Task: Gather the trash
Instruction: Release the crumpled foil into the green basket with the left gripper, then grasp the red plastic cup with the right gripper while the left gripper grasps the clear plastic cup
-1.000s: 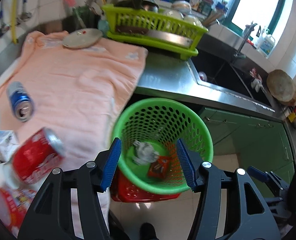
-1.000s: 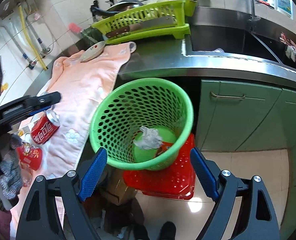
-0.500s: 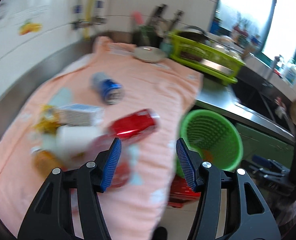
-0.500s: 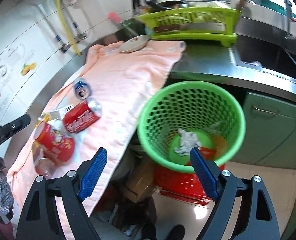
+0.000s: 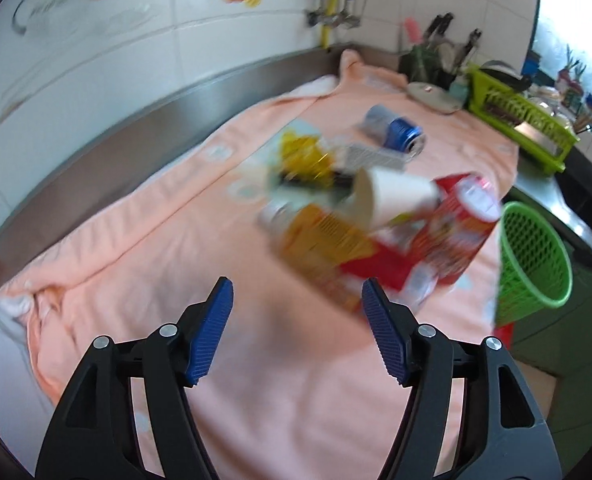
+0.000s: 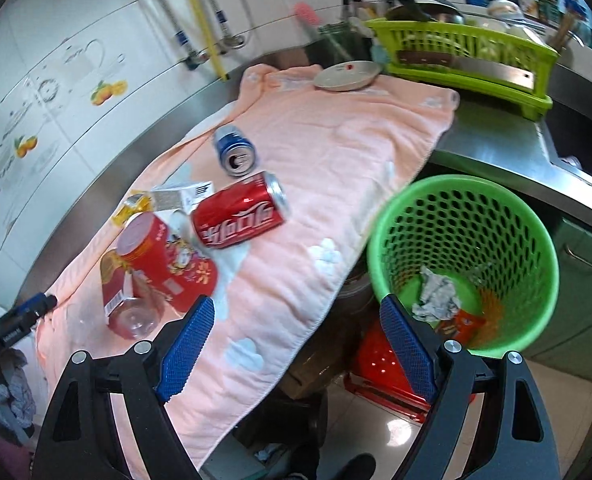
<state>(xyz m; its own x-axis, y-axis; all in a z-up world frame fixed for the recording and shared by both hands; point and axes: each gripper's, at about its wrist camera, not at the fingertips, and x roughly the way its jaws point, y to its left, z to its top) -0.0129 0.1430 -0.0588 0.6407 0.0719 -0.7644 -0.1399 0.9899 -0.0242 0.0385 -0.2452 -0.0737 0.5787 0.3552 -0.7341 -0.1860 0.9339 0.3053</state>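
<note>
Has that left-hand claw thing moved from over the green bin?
Yes. The left gripper swung away from the green basket, now at its right edge, and hovers over the pink towel, jaws opening, empty.

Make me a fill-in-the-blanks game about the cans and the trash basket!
1. The red can lies on its ___ on the pink towel.
2. The can lying just beyond it is ___ in colour.
3. The basket is ___ in colour.
4. The crumpled paper lies ___ the basket.

Missing words: side; blue; green; inside
</note>
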